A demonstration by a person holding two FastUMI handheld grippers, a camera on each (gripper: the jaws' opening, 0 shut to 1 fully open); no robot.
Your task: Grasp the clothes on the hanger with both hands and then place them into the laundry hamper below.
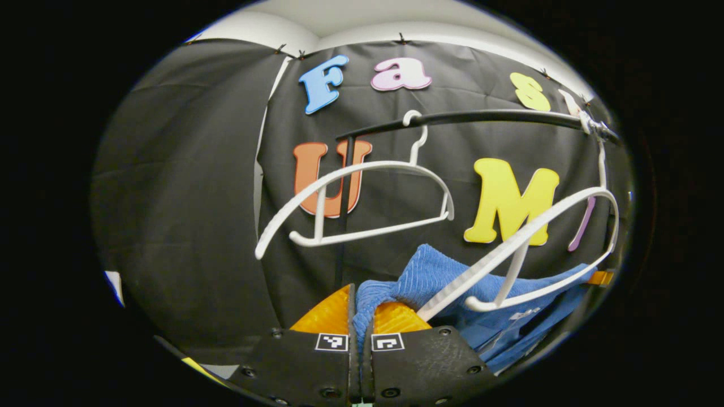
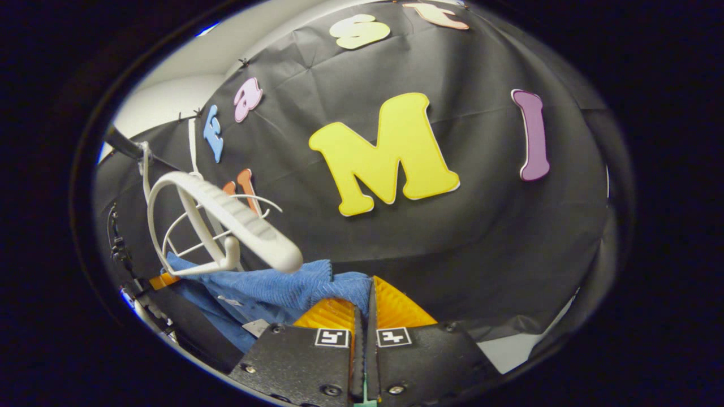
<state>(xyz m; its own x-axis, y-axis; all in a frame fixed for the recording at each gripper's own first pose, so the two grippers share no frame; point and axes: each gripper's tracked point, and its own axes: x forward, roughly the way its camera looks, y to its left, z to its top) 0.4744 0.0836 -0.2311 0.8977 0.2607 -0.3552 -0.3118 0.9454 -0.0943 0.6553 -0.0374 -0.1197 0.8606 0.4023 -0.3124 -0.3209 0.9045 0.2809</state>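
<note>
Left gripper view: left gripper (image 1: 360, 316) clenched on blue cloth (image 1: 430, 277), which hangs under a white hanger (image 1: 526, 249) on the black rail (image 1: 481, 117); second hanger (image 1: 362, 198) bare; no legible label. Right gripper view: right gripper (image 2: 365, 308) clenched on cloth (image 2: 271, 288) edge, beside hanger (image 2: 226, 215); a small tag (image 2: 255, 327) unreadable.

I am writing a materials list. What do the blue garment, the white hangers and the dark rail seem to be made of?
Blue garment: soft ribbed knit or terry-like fabric, matte. White hangers: probably moulded plastic, smooth, slightly glossy. Dark rail: likely metal or coated tube, with a faint sheen; uncertain.
</note>
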